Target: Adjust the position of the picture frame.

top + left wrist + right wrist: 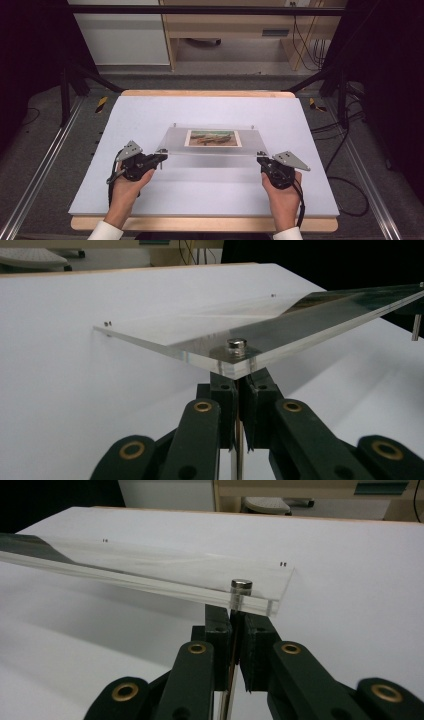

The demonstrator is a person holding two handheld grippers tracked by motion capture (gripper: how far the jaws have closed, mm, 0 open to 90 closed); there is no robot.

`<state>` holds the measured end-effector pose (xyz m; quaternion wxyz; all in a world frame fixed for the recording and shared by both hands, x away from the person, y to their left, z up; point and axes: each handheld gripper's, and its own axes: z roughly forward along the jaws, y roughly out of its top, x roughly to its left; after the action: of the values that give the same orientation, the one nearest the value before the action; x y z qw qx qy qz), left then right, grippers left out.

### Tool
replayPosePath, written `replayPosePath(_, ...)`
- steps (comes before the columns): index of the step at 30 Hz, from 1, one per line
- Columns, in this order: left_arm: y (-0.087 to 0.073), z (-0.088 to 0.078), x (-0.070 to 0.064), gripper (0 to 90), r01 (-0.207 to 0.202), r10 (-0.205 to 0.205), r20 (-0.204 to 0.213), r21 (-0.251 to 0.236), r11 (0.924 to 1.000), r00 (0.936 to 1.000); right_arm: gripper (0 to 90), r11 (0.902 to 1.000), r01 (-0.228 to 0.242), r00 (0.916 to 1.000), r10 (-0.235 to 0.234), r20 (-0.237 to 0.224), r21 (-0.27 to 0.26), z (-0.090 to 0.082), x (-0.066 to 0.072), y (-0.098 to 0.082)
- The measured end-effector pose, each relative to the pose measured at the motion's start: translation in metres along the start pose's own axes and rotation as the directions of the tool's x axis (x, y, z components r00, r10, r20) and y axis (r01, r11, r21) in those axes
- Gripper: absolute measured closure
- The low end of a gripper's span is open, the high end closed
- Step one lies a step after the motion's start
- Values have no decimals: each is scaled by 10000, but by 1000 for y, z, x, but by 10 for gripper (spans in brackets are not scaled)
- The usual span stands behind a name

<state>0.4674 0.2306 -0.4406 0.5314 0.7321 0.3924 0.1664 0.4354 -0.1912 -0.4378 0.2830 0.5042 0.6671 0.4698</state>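
A clear acrylic photo frame (212,139) is seen near the middle of the white table (150,200), with a landscape print (213,138) sandwiched in it. Its near edge is raised off the surface, while the far edge, toward 12 o'clock, appears to sit low, on or close to the table; contact there cannot be told.

The left gripper (161,158) is placed at the frame's near corner toward 8 o'clock. In the left gripper view its jaws are pressed together on a thin metal standoff pin (238,440) that hangs below the silver cap (236,346) in that corner. The right gripper (261,159), at the near corner toward 4 o'clock, is likewise pinched on the pin (229,690) under its own cap (241,586).

By judgement, the grasping stage is finished: both near pins are held and the near side is lifted. What is left would be the carrying or tilting of the frame and its setting down. Two small fittings (283,563) mark the far corners, untouched by either tool.
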Motion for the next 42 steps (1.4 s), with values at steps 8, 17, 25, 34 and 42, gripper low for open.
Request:
replayPosePath(8,-17,2,-8,843,3,24,-379,701,9975,9993,851,9984,-244,9996,249,-94,518,2,-1,-21)
replayPosePath(17,-27,5,-13,841,89,-24,-626,1033,9946,9980,850,9951,-288,9996,288,17,949,3,0,-32)
replayPosePath(25,-31,6,-15,842,-27,128,-867,1158,9933,9962,850,9936,-295,9996,293,35,1087,4,0,-36)
replayPosePath(34,-30,8,-16,843,-217,326,-958,1128,9934,9949,851,9942,-193,9998,192,21,1060,5,-1,-35)
replayPosePath(42,-33,11,-14,842,-162,293,-1098,1181,9929,9935,850,9930,-144,9999,139,50,1168,9,-2,-36)
